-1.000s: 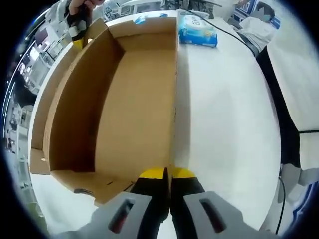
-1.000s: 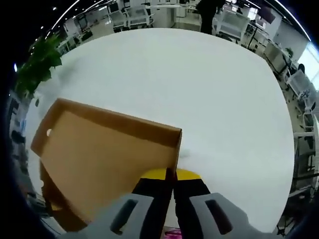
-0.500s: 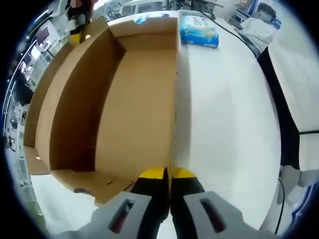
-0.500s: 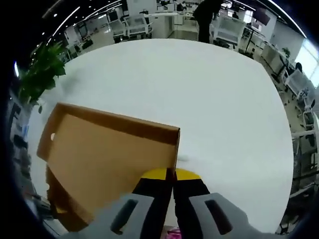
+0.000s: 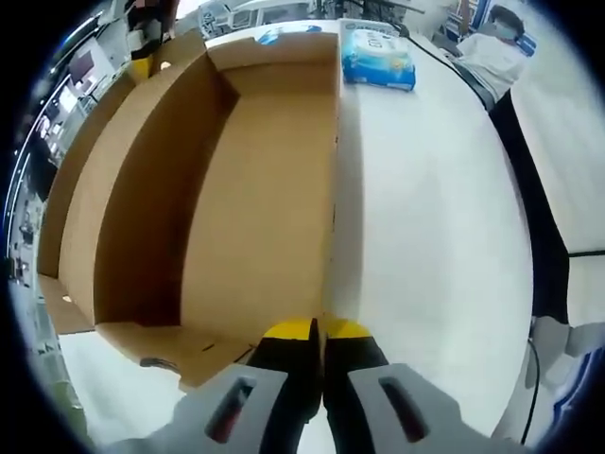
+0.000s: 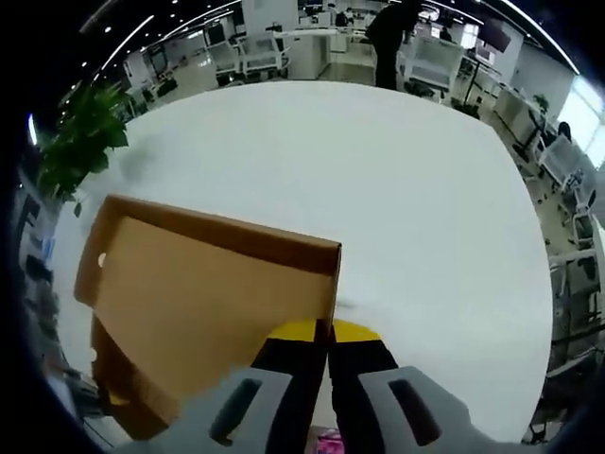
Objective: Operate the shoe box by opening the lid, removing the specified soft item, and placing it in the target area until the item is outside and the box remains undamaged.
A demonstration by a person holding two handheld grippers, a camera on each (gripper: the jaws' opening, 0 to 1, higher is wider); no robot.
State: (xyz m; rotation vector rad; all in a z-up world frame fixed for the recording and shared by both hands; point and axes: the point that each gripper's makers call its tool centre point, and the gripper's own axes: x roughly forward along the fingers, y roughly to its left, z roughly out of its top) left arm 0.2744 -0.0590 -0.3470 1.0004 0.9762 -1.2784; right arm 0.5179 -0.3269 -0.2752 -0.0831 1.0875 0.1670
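The brown cardboard shoe box (image 5: 255,189) lies open on the white table (image 5: 425,208), and its inside looks bare. My left gripper (image 5: 316,331) is shut on the near end of the box's right wall. The lid (image 5: 61,208) stands swung out to the left, with the right gripper (image 5: 142,57) at its far corner. In the right gripper view, my right gripper (image 6: 324,331) is shut on the edge of the lid (image 6: 189,303) near its corner. A blue soft packet (image 5: 376,57) lies on the table beside the box's far end.
A dark cable (image 5: 444,66) runs across the table past the blue packet. The table's right edge (image 5: 520,189) drops to a dark gap. In the right gripper view a green plant (image 6: 80,142) stands at the left and a person (image 6: 392,28) stands far behind the table (image 6: 378,170).
The lid has swung a little further out to the left, away from the box. Both grippers keep their hold; the right gripper view has shifted slightly.
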